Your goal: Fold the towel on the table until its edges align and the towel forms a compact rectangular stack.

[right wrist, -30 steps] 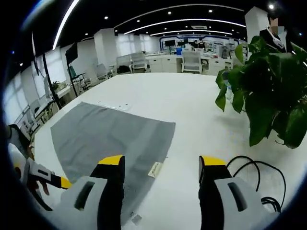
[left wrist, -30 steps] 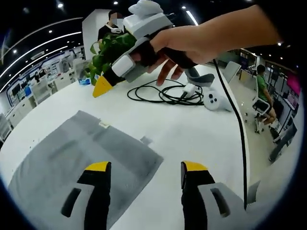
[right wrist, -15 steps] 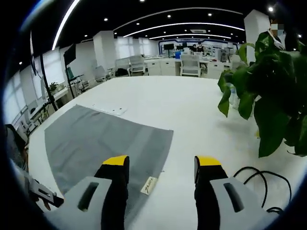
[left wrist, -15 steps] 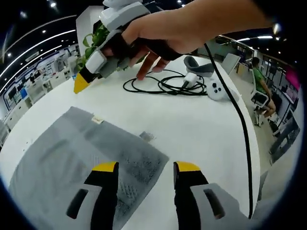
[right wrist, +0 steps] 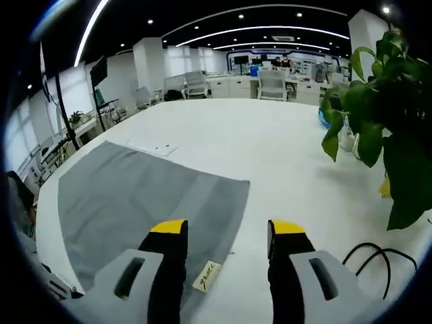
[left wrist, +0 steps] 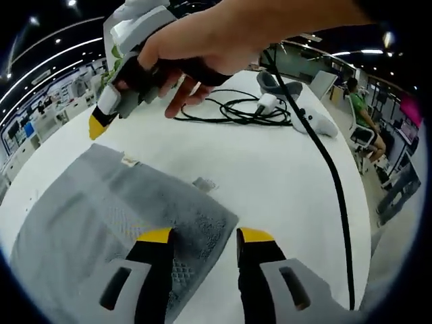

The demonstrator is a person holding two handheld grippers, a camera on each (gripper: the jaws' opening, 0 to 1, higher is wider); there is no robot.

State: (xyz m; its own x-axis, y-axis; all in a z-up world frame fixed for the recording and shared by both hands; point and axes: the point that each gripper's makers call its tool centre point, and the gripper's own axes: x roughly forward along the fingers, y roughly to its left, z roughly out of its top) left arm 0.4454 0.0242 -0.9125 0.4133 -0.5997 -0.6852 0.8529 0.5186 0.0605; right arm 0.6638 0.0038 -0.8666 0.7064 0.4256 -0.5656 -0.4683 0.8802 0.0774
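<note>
One grey terry towel (left wrist: pixel 101 223) lies flat on the round white table (left wrist: pixel 270 182), filling the lower left of the left gripper view and the left half of the right gripper view (right wrist: pixel 135 202). Two small labels sit on its edge in the left gripper view; one white tag (right wrist: pixel 206 275) lies at its near edge in the right gripper view.

The left gripper (left wrist: pixel 204 237), at bottom centre, has its two yellow-tipped black fingers (left wrist: pixel 156 237) parted by a narrow gap, astride the towel's near corner; whether they touch the cloth cannot be told. The right gripper (right wrist: pixel 224 229) holds its two fingers (right wrist: pixel 169 228) apart above the towel's edge, gripping nothing. In the upper left of the left gripper view, a person's hand (left wrist: pixel 196 47) carries this right gripper.

One coiled black cable (left wrist: pixel 229 111) and one white controller (left wrist: pixel 317 123) lie beyond; one green leafy plant (right wrist: pixel 391 128) stands at right.
</note>
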